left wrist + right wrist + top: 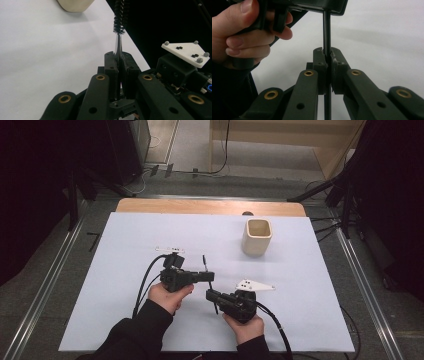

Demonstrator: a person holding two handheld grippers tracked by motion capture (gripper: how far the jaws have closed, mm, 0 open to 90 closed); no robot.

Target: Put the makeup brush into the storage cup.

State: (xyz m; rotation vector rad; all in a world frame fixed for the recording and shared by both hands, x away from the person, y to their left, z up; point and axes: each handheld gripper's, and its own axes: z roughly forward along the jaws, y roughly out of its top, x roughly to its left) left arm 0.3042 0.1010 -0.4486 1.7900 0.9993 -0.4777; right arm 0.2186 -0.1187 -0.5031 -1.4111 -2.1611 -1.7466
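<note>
The slim black brush (209, 282) is held above the white table cover (125, 310), near the middle of its near half, between the two grippers. The left gripper (209, 276) is clenched on the brush shaft; in the left gripper view the shaft (118, 47) is pinched between the jaws and the bristles (119, 17) project beyond them. The right gripper (210, 294) is clenched on the same shaft nearer the person, just beside the left gripper; in the right gripper view the shaft (327, 32) passes straight through the shut jaws. A beige cup (257, 236) stands upright, far and right of both grippers, well apart from the brush.
</note>
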